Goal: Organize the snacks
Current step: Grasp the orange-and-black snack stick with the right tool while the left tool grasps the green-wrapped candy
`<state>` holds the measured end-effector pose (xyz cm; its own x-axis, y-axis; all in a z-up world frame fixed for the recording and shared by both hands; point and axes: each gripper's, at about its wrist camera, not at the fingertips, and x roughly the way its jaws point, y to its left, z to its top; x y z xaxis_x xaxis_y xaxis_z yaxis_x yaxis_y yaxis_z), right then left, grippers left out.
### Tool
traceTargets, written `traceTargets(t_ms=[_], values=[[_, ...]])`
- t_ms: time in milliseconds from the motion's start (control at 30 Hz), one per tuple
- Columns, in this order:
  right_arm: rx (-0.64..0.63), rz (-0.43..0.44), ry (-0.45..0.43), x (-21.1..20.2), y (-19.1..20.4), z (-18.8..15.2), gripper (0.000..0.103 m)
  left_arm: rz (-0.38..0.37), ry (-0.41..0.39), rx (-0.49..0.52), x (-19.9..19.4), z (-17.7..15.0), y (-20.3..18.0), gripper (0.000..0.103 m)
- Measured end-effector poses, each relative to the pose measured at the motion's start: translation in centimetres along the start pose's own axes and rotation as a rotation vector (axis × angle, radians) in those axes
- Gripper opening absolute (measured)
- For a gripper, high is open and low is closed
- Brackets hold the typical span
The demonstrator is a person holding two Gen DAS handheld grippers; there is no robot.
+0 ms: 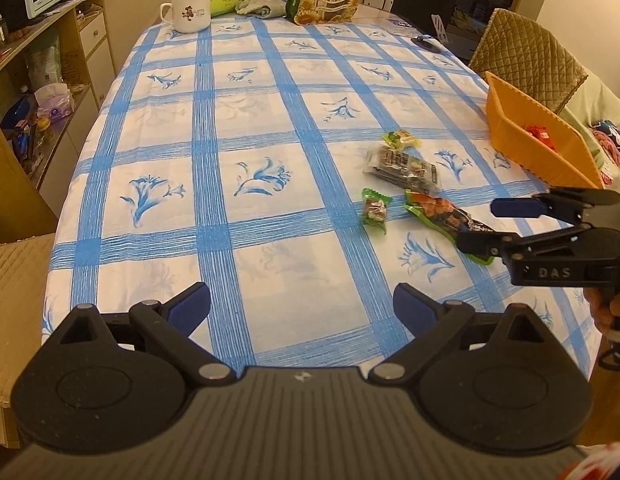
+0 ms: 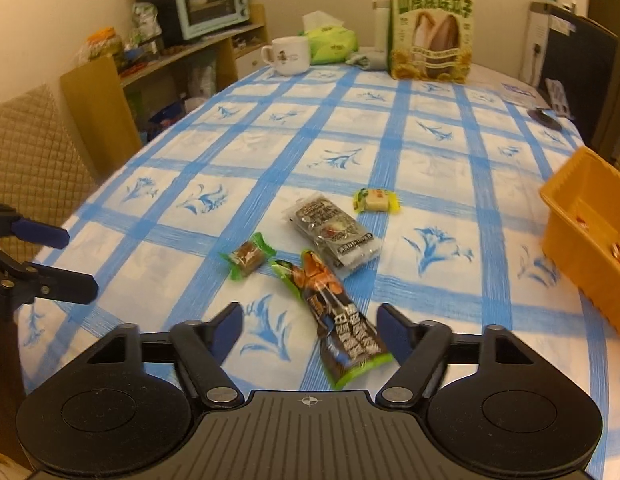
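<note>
Right tool (image 2: 310, 334) hangs with jaws parted around the long green-and-dark plastic snack packet (image 2: 334, 320), pads not pressing it; left tool (image 1: 302, 308) gapes wide over bare desk (image 1: 270, 128). Orange plastic basket (image 1: 538, 136) sits at the right edge; small green-wrapped candy (image 1: 375, 210) lies nearby.

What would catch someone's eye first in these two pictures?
Probably the bold blue-checked tablecloth covering the whole table, with four small snack packets scattered near its right side. Next, the orange basket at the right edge, and the open right gripper with the near end of the long dark snack packet between its fingers.
</note>
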<state>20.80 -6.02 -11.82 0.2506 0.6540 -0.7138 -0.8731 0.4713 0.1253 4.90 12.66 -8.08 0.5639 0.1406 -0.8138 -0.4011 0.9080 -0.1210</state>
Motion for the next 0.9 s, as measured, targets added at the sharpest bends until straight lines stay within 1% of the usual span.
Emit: traceTargets(t_ms=[167,400,467,700,733,767,833,867,900], values=[[-0.050,0.003,0.029,2.1,-0.5,0.4,0.059,0.013,0.004,-0.006,0.6,0.4,0.2,0.097],[-0.098,0.013,0.057,4.0,-0.9,0.8,0.054,0.029,0.004,-0.011,1.1,0.8,0.4,0.096],[-0.109,0.016,0.062,4.4,-1.0,0.8,0.051,0.033,0.005,-0.013,1.3,0.9,0.4,0.096],[-0.139,0.024,0.069,4.8,-0.8,0.6,0.044,0.038,0.006,-0.006,1.8,1.4,0.1,0.095],[-0.145,0.021,0.064,4.8,-0.7,0.6,0.042,0.036,0.005,-0.003,1.9,1.5,-0.1,0.095],[-0.152,0.021,0.060,4.7,-0.7,0.5,0.038,0.035,0.005,0.002,2.0,1.6,-0.2,0.094],[-0.163,0.022,0.059,4.5,-0.6,0.4,0.034,0.030,0.005,0.011,2.3,1.7,-0.6,0.093],[-0.170,0.026,0.059,4.4,-0.6,0.3,0.031,0.027,0.005,0.016,2.5,1.8,-0.7,0.092],[-0.173,0.032,0.058,4.1,-0.5,0.2,0.030,0.024,0.005,0.023,2.6,1.9,-1.0,0.090]])
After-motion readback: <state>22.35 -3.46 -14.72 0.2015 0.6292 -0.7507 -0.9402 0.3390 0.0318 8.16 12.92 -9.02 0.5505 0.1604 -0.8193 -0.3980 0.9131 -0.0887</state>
